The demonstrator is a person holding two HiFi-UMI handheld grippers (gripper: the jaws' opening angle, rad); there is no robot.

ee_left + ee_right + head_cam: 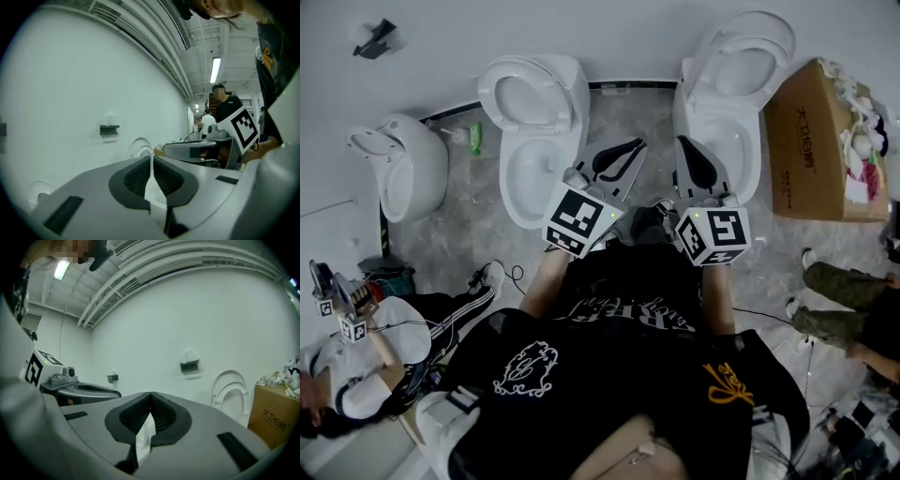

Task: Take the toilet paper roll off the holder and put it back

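Task seemingly unstarted: grey left claw (151,157) and right claw (150,394) pinched closed, empty, well apart from the white toilet paper roll (190,355) on its dark wall holder (189,365).

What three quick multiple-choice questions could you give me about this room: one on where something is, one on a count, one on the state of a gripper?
1. Where is the cardboard box?
A) right of the rightmost toilet
B) between the two grippers
C) on a toilet lid

2. How many white toilets show in the head view?
A) one
B) three
C) five

3. The right gripper is:
A) wide open
B) shut on a paper roll
C) shut, empty

Answers:
1 A, the box stands beside that toilet.
2 B, three bowls show.
3 C, its jaws meet with nothing between.
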